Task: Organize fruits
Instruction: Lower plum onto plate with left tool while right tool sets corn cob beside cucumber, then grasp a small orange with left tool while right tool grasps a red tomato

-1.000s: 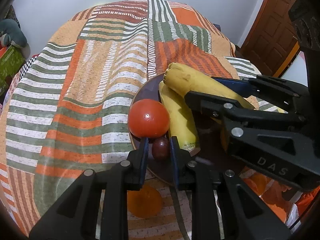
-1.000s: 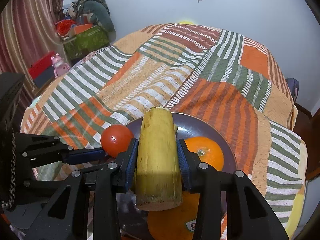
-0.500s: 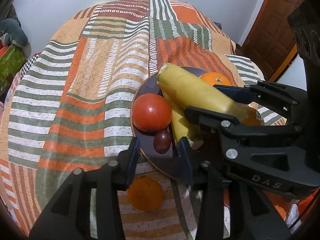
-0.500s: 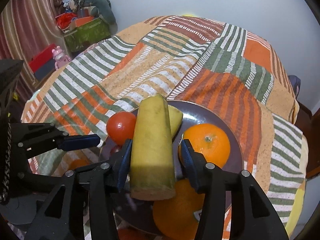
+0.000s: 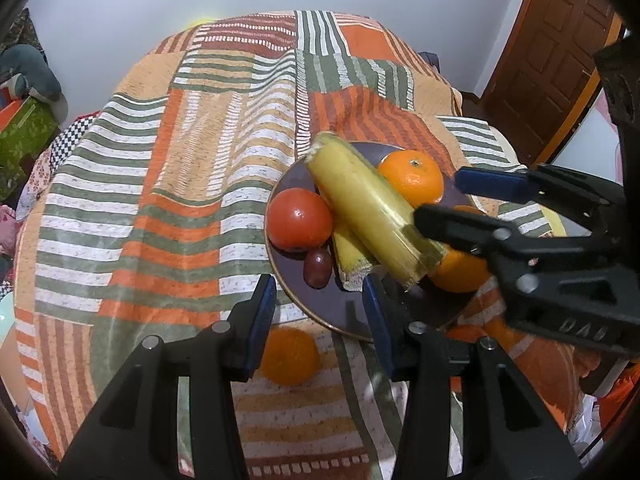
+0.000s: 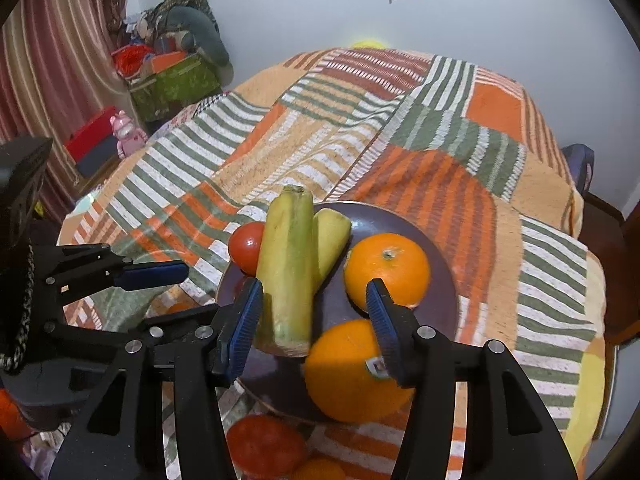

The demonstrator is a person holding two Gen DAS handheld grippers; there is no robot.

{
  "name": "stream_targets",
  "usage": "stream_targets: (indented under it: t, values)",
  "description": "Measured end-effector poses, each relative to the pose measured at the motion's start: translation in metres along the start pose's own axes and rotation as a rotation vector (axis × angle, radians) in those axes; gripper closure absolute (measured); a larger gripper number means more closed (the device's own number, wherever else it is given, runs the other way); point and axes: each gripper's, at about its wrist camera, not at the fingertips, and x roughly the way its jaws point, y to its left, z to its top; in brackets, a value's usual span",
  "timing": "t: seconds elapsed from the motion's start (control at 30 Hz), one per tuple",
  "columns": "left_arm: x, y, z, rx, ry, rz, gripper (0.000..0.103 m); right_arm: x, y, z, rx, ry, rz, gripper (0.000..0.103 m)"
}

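Lying between the right gripper's [image 6: 314, 312] spread jaws, banana [image 6: 289, 268] touching only the left one.

Both tools [image 5: 320, 304] [image 6: 314, 300] spread wide apart

On the plate [image 6: 444, 276], two bananas [image 6: 288, 268] lie between a tomato [image 6: 246, 246] and two oranges [image 6: 386, 266].

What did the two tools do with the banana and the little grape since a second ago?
The right tool let go of the top banana, which now lies across the other banana on the plate, and has opened wide. The left tool released the grape, opened and pulled back. The tomato and the oranges stayed put.
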Motion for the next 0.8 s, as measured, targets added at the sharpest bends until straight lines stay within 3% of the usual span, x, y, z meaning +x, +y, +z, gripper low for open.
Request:
stream_targets:
  t: [0.17,0.4,0.8]
  values:
    - [-0.02,0.002,-0.006,-0.006,-0.027,0.011,0.058,-0.019,-0.004,-0.005,0.02,-0.027,-0.008,0.052]
    - [-0.041,0.004,-0.02,-0.007,-0.055,0.043,0.05,-0.042,-0.006,-0.024,0.046,-0.055,-0.013,0.046]
    - [-0.026,0.017,-0.057,-0.057,0.025,0.042,0.045,-0.034,0.008,-0.067,0.088,0.029,0.044,0.046]
